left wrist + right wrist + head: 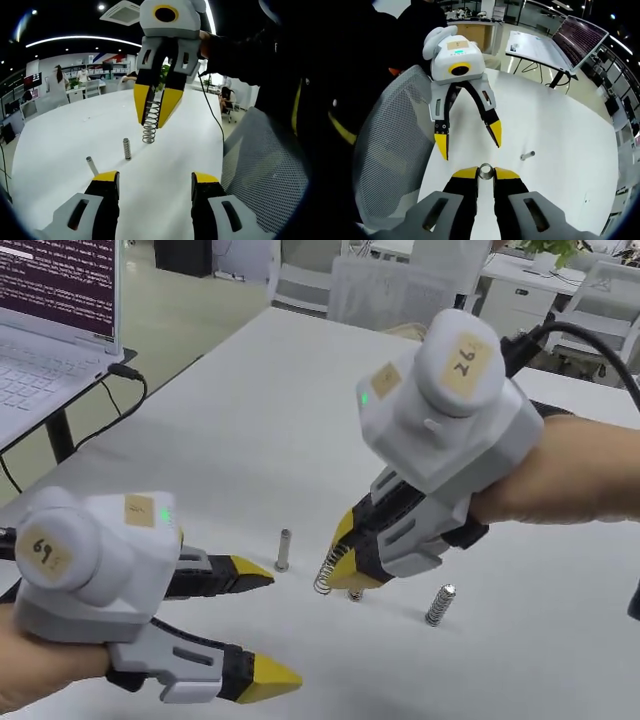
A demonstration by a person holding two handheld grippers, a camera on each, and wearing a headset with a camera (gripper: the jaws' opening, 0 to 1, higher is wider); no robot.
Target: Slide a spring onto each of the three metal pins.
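Observation:
My right gripper [345, 575] is shut on a steel spring [325, 570], which hangs tilted just above the white table [300, 420]. A short metal pin [355, 595] peeks out right below its jaw tips. To the left a bare pin [283, 548] stands upright, and to the right another pin wears a spring [440, 603]. My left gripper [278, 625] stands open at the near left, holding nothing. In the left gripper view the held spring [150, 122] dangles beyond the sprung pin [127, 148] and bare pin [91, 165]. The right gripper view has the spring [486, 171] end-on between its jaws.
An open laptop [50, 320] sits on a side stand at the far left, with a black cable [125, 375] trailing off it. Chairs [400, 285] stand behind the table's far edge. A grey mesh chair back [265, 165] is close by the near side.

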